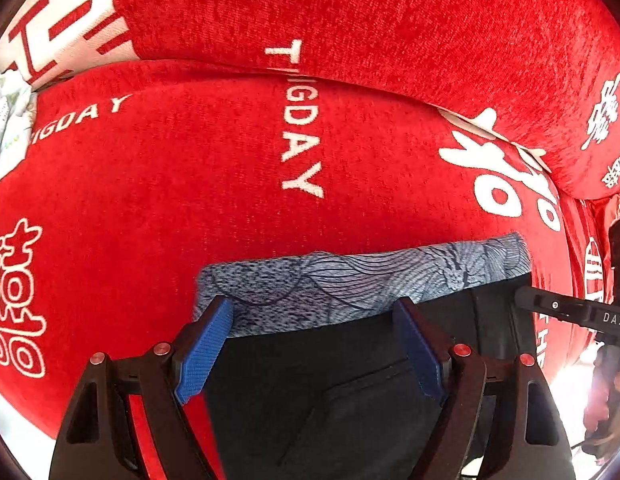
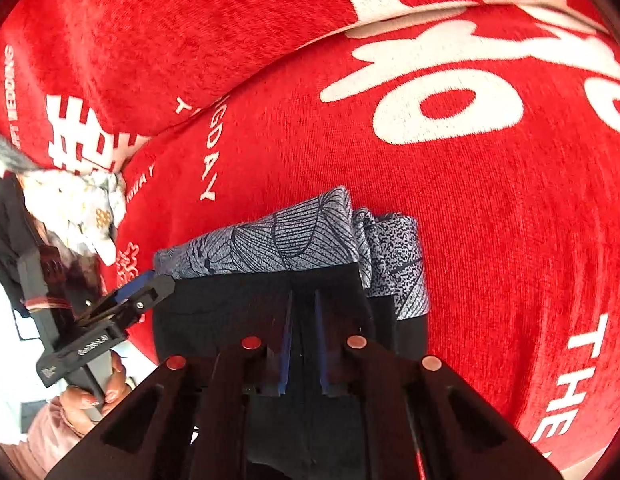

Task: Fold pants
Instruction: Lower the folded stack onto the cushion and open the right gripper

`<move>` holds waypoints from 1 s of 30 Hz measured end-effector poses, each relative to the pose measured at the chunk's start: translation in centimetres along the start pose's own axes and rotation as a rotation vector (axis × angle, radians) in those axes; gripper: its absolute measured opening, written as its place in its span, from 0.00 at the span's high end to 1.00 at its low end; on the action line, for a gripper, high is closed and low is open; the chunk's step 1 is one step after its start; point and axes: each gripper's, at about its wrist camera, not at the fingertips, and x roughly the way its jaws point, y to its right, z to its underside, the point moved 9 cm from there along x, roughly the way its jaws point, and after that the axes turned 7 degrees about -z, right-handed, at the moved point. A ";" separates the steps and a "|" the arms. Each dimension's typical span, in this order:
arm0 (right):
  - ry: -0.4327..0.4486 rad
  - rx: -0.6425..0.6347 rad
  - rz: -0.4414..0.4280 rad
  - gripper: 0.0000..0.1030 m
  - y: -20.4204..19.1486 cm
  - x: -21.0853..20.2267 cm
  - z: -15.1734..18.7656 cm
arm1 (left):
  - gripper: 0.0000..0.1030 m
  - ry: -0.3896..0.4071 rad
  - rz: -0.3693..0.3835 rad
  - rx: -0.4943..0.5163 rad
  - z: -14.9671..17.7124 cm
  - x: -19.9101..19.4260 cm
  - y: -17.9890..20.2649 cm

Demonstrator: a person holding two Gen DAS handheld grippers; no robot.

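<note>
red plush sofa seat (image 1: pixel 170 184) w/ white lettering, matching back cushion (image 1: pixel 390 20), bright daylight

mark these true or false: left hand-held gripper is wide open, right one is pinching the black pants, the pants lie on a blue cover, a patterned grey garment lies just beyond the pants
1. The left hand-held gripper is wide open. True.
2. The right hand-held gripper is pinching the black pants. True, its fingers are nearly together on the fabric.
3. The pants lie on a blue cover. False: the sofa cover is red with white lettering.
4. A patterned grey garment lies just beyond the pants. True.
5. The grey garment is spread out flat. False: it is folded.
</note>
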 end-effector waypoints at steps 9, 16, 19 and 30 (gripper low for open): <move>-0.010 0.032 0.071 0.58 -0.5 -2.8 2.3 | 0.19 -0.056 -0.127 0.036 2.9 -2.7 -0.4; -0.047 0.060 0.122 0.48 -0.8 -4.3 5.4 | 0.02 -0.080 -0.168 0.074 4.6 -5.1 0.4; -0.065 0.067 0.139 0.44 -1.4 -4.7 6.8 | 0.02 -0.082 -0.193 0.093 5.0 -6.0 0.6; -0.068 -0.031 0.198 0.22 -5.6 -6.4 8.4 | 0.02 -0.082 -0.222 0.104 6.1 -9.0 0.9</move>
